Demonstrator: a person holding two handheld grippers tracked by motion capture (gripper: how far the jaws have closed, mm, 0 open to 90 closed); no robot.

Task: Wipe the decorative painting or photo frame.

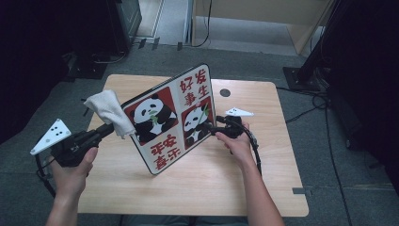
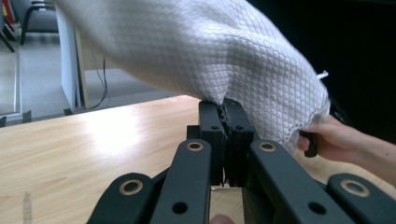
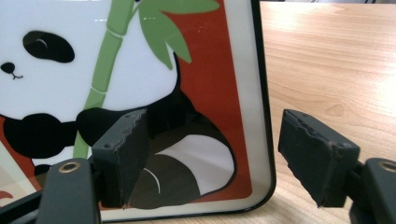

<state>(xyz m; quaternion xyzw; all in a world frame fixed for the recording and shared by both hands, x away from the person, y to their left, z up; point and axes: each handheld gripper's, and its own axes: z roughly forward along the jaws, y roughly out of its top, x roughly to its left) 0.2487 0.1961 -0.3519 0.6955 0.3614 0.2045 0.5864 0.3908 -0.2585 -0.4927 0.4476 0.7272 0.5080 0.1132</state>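
Light wooden table (image 1: 263,155), grey carpet floor (image 1: 324,155), black stand base (image 1: 301,75), floor cables (image 1: 301,113)

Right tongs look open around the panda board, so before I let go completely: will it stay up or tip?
Likely tips. The panda board stands tilted with a corner on the table. It looks stiff and flat. The right tongs straddle its edge without pressing; the cloth alone probably won't steady it.

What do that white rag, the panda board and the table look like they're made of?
Cloth: woven fabric, probably microfibre, with a quilted diamond texture, matte. Panda board: looks like glossy glass or plastic, since light glints off its printed face; black rounded rim. Table: light wood grain, likely a smooth laminate.
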